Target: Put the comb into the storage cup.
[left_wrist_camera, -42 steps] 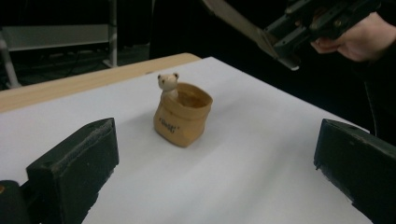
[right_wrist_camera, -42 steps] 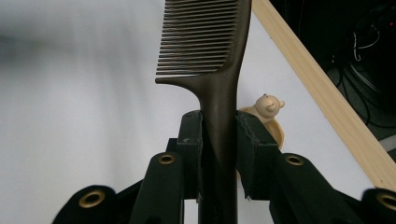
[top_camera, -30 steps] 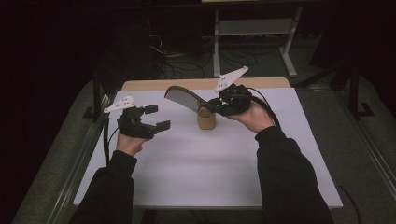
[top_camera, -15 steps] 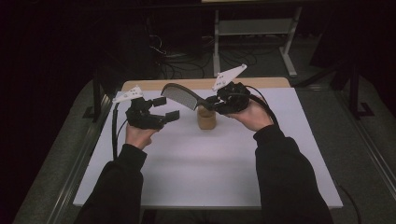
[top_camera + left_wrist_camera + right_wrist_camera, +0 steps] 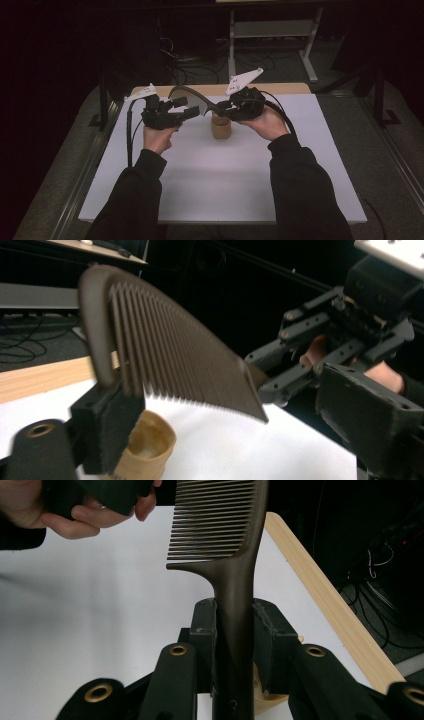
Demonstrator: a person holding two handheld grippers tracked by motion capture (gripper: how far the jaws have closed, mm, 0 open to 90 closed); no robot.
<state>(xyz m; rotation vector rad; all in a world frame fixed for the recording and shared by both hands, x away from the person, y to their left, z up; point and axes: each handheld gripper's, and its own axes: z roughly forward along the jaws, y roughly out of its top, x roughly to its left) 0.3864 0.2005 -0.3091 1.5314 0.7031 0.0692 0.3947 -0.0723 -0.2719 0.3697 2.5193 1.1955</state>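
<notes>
Hands up over the far half of the white table [image 5: 300, 165], near its far edge, so going left to right: left gripper [image 5: 184, 110] sits in the left hand [image 5: 159, 138] with its jaws spread wide, one on each side of the comb's toothed end, not actually pinching it as far as I can see. Then the dark brown comb [image 5: 192, 98] itself, held up in the air between the two tools, teeth pointing down-ish. Right under it a small tan cup [image 5: 221, 127] stands on the table. Right gripper [image 5: 216, 108] has its jaws clamped tight on the comb's handle, pretty obvious in the right gripper view, held by the right hand [image 5: 267, 122].
</notes>
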